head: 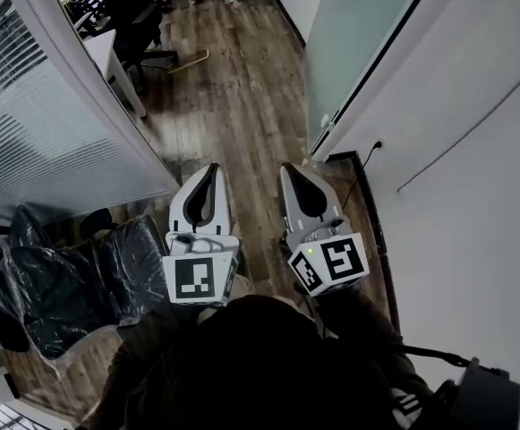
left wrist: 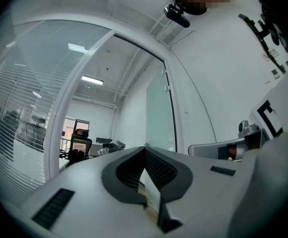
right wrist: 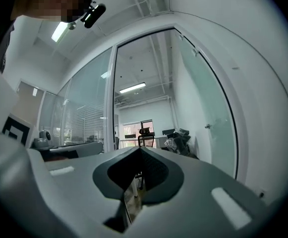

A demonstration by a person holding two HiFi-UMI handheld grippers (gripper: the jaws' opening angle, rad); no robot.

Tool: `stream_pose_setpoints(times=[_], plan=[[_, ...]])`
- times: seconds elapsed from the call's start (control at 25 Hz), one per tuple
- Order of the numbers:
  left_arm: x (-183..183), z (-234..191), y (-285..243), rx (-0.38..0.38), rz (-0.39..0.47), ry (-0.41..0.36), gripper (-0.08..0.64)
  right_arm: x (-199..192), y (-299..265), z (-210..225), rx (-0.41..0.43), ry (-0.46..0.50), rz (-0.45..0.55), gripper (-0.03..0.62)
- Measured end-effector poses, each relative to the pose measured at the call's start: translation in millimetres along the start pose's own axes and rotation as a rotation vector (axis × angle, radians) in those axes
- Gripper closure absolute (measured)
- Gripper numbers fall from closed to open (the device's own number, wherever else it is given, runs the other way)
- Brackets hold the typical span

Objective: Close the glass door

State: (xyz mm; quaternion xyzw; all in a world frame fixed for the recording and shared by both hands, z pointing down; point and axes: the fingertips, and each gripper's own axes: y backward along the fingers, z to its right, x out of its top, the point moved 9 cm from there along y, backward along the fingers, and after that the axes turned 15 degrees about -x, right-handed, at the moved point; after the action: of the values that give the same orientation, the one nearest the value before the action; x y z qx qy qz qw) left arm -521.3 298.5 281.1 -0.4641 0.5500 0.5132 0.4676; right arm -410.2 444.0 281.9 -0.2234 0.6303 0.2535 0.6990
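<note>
Holding both shut, nothing gripped: left tool (head: 211, 168), right tool (head: 289, 167). Glass door (head: 358, 52) stands open ahead-right along the wall, untouched. Risk: closed tips skid on smooth glass, or a hard push slams it.

The person's dark hair (head: 260, 365) fills the bottom of the head view and covers the hands and the rear ends of the left gripper (head: 213, 166) and right gripper (head: 286, 166). The glass door (head: 358, 43) runs out past the top edge. The plastic-wrapped chairs (head: 54, 285) are cut by the left edge, and a black object (head: 483, 397) by the bottom right corner. In the left gripper view that gripper's body hides the door's foot. The far office clutter (right wrist: 178, 139) is too small to sort out.
</note>
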Motion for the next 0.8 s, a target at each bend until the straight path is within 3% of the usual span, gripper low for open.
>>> stream_pose_setpoints(times=[0.52, 0.8], plan=[[-35, -121, -200, -0.052, -0.022, 0.019, 0.563, 10, -215, 74, -0.064, 0.013, 0.034, 0.591], [-54, -172, -355, -0.086, -0.016, -0.008, 0.563, 11, -352, 159, -0.090, 0.007, 0.046, 0.591]])
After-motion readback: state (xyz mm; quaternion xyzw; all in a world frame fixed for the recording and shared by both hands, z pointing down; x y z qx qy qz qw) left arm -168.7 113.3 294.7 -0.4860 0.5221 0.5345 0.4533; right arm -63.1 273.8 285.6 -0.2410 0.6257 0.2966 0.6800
